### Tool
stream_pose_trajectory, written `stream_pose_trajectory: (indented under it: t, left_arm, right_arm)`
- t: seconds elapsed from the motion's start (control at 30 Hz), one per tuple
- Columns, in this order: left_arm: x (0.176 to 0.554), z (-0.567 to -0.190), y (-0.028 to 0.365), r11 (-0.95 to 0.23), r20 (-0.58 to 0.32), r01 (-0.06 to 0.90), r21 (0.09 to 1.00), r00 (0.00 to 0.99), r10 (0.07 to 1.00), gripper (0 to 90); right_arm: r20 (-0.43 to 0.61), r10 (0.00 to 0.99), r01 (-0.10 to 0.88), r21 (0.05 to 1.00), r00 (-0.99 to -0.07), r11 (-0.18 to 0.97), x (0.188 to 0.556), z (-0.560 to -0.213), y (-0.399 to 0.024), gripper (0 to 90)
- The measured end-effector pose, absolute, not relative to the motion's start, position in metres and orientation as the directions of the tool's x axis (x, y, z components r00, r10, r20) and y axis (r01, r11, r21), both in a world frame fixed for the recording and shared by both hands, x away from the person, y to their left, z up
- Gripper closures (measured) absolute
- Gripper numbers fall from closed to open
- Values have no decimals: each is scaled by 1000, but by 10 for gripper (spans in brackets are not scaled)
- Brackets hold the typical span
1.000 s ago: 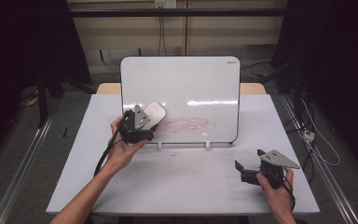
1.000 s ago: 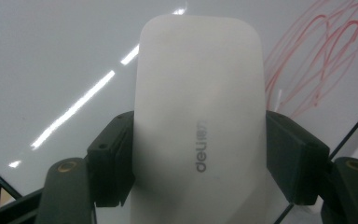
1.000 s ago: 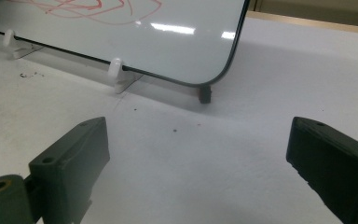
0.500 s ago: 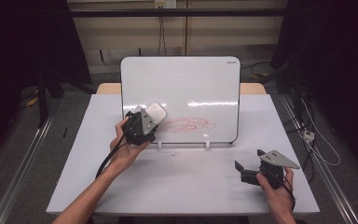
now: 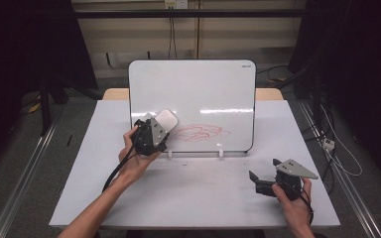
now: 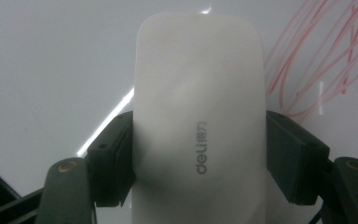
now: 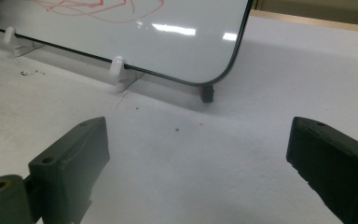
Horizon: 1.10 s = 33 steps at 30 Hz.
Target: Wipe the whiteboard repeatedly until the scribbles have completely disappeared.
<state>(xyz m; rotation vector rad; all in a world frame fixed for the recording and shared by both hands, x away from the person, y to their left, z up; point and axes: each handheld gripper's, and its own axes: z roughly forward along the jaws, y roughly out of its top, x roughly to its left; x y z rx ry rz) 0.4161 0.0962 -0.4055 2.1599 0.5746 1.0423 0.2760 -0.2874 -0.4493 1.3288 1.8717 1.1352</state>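
Observation:
An upright whiteboard (image 5: pixel 193 94) stands on white clip feet at the back of the table, with a red scribble (image 5: pixel 201 132) low on its face. My left gripper (image 5: pixel 151 134) is shut on a white eraser (image 5: pixel 164 119) marked "deli" (image 6: pixel 200 102), held at the board's lower left, just left of the scribble (image 6: pixel 317 56). My right gripper (image 5: pixel 263 181) rests low near the table's front right, open, with nothing between its jaws (image 7: pixel 196 163); the board's lower right corner (image 7: pixel 214 70) lies ahead of it.
The white table (image 5: pixel 193 198) stretches in front of the board. White clip feet (image 7: pixel 119 72) hold the board's bottom edge. Small dark specks (image 7: pixel 28 72) lie on the table near the feet. Cables trail on the floor at right (image 5: pixel 337 148).
The left gripper has carried the eraser slightly right and down along the board, closer to the red scribble. The right gripper has stayed put.

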Motion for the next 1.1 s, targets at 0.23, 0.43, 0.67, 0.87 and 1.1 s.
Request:
stream_pose_trajectory:
  t: [0.23,0.43,0.67,0.87,1.1]
  left_arm:
    - [415,-407,90,-685,518,93,722,583,626,310]
    - [412,-410,80,-700,533,76,710,592,605,310]
    - [408,-414,76,-717,551,60,695,596,584,310]
    - [408,-414,77,-717,543,50,695,617,570,310]
    - [415,-405,79,-705,526,72,705,614,589,310]
  right_arm:
    - [20,938,451,880,-347,148,277,-449,-286,55]
    - [22,936,454,879,-351,149,277,-450,-284,55]
    - [26,935,452,880,-355,147,277,-450,-286,54]
    - [25,934,451,880,-357,149,277,-449,-285,55]
    - [26,934,453,879,-355,147,278,-450,-286,54]
